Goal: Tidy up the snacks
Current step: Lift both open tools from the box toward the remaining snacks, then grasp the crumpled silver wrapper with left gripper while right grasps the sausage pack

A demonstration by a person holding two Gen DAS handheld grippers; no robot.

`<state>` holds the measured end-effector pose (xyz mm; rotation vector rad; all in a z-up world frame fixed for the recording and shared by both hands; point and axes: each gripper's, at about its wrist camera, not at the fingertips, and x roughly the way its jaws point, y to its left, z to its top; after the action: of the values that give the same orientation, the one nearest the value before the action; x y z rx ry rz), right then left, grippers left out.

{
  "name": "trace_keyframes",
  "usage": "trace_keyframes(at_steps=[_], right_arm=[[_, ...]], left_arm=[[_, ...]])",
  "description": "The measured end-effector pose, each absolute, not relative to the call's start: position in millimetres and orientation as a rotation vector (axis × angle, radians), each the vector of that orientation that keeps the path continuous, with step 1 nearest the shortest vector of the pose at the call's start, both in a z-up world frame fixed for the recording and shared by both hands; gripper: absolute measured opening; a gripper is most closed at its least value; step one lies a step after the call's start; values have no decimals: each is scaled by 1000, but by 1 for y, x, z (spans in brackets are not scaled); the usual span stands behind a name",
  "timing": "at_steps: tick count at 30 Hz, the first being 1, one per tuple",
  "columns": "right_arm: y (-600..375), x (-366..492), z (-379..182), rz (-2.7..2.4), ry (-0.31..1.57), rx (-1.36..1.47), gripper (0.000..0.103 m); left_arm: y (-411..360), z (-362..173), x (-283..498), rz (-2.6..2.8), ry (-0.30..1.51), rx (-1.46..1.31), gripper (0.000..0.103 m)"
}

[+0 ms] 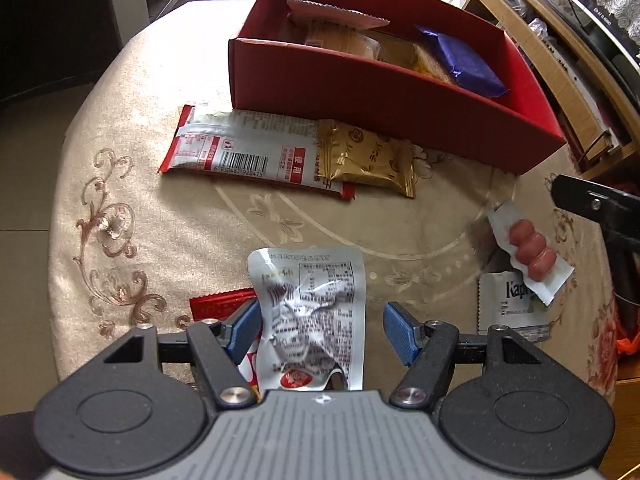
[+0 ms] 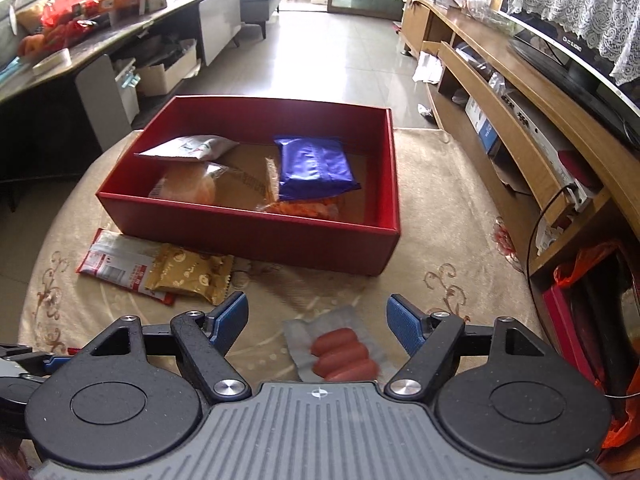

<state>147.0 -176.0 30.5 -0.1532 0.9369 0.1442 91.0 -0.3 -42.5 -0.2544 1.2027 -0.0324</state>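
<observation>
Both grippers look identical: left gripper [image 1: 320, 330] and right gripper [image 2: 318, 326] have textured black linkage arms, silver screw heads, blue ribbed pads [image 2: 404, 328], and a grey ridged body.

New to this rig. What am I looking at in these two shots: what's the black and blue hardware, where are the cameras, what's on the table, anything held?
No robot arm here: a person carries a two-finger gripper in each hand, with a fisheye camera on each looking along the fingers. The black frame with blue pads at the bottom of each picture is that gripper.

The left wrist view shows the left gripper open, with a crinkled white snack packet lying between its pads but not clamped. The right wrist view shows the right gripper open above a sausage pack. Nothing is held.

On the tablecloth stands a red box already holding a blue packet and other snacks. In front of it lie a long red and white packet and a gold packet overlapping it.
</observation>
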Motion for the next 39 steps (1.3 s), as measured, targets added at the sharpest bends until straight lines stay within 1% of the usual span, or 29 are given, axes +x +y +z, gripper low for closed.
trace_keyframes(at_steps=[4,6,11,17,21,22,24,26,27,28,31,33,39], right_arm=[[-185,149,28,128,951,-141,82],[-189,149,25,120,959,-142,82],[-194,151,21,108,979,-145,82],[-193,155,23,120,975,-134,82],[-189,157,23,136,976,-136,82],[-188,158,23,140,975,-141,82],[-187,159,23,144,976,-150,82],[-190,160,22,136,974,-156,82],[-193,160,22,127,974,-158,82],[-196,161,21,119,978,-156,82],[-208,166,19,93,991,-135,82],[-216,168,18,78,997,-116,81],[-233,173,8,56,1038,-87,82]], left_arm=[[-3,-49,93,-10,1196,-238,70],[-3,-49,94,-13,1197,-248,71],[12,-44,96,-31,1203,-353,71],[30,-38,106,33,1170,-414,71],[27,-47,120,66,1183,-413,71],[23,-48,120,71,1182,-397,73],[12,-47,120,91,1164,-338,73],[5,-47,119,111,1143,-283,66],[2,-46,119,116,1140,-252,57],[0,-46,118,117,1140,-222,51],[1,-42,113,85,1139,-217,45],[-1,-37,109,63,1132,-201,43],[0,-28,100,9,1116,-198,42]])
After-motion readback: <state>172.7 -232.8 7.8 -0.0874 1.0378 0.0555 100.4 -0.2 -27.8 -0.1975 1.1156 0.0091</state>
